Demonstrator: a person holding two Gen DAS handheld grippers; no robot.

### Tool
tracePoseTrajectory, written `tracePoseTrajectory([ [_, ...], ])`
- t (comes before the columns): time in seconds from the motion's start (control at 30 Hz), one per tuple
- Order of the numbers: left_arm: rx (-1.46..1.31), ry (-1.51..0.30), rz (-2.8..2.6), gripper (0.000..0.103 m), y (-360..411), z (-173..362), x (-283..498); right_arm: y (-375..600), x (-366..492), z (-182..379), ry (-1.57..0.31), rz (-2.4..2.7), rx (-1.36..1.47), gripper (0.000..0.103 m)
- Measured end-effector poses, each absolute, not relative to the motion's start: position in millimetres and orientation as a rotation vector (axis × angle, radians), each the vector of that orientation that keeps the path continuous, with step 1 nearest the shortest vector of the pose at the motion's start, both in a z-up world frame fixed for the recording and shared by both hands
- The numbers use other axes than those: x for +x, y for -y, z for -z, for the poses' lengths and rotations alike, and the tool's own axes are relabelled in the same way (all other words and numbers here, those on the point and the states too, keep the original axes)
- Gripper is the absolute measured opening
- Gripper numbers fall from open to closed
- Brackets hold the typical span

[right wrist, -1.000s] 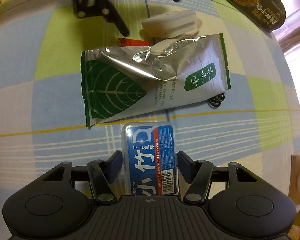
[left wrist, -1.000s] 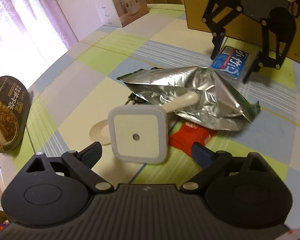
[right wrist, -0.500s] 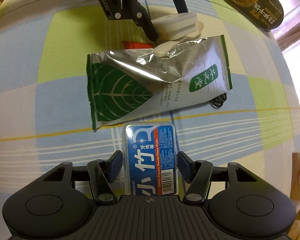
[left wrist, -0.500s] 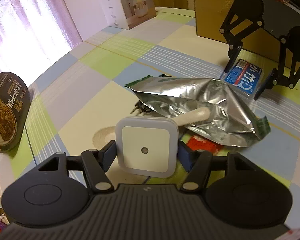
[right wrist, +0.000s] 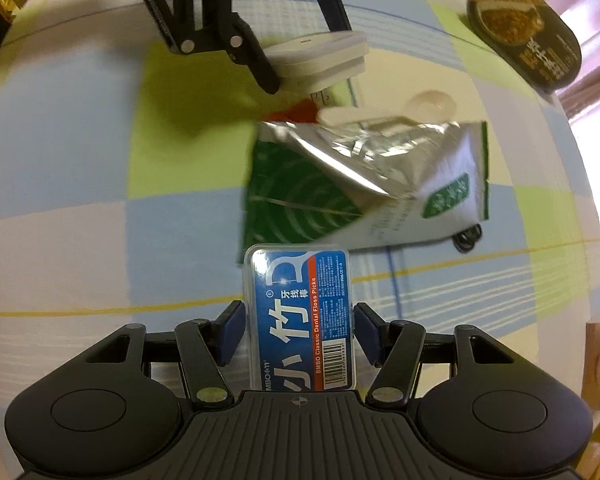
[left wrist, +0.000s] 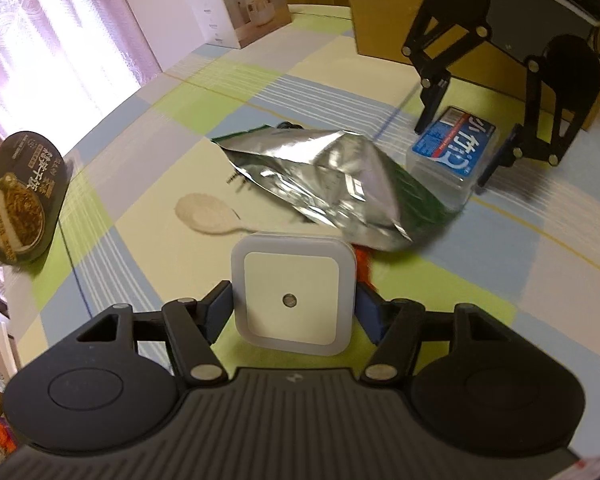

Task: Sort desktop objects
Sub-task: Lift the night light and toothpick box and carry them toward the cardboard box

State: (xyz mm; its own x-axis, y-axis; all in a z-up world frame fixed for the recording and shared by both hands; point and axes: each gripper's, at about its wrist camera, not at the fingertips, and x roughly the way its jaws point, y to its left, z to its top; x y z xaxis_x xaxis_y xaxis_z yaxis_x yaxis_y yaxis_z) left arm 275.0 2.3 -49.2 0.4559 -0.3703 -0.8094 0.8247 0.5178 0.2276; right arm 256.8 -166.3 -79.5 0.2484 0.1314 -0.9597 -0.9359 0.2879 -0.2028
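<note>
Your desk (left wrist: pixel 140 152) wears a checked cloth of green, blue and cream. On it lies the silver foil pouch (left wrist: pixel 332 176) with its green leaf print, crumpled, between your two tools. Your left tongs (left wrist: pixel 294 308) pinch the white square night light (left wrist: pixel 294 298) by its sides, held just off the cloth. Your right tongs (right wrist: pixel 300 332) pinch the clear floss pick box (right wrist: pixel 300 320) with the blue label, beside the pouch's edge. A white plastic spoon (left wrist: pixel 208 214) lies on the cloth, its handle running under the pouch.
</note>
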Motion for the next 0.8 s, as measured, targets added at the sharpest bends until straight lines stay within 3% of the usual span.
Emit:
tracePoseTrajectory([
  [0.5, 0.775, -0.854, 0.961, 0.061, 23, 45, 126, 170, 132, 77, -1.115, -0.826, -0.769, 0.056],
  [0.8, 0.845, -0.841, 0.968, 0.061, 32, 62, 94, 169, 88, 93, -1.083, -0.765, -0.763, 0.057],
])
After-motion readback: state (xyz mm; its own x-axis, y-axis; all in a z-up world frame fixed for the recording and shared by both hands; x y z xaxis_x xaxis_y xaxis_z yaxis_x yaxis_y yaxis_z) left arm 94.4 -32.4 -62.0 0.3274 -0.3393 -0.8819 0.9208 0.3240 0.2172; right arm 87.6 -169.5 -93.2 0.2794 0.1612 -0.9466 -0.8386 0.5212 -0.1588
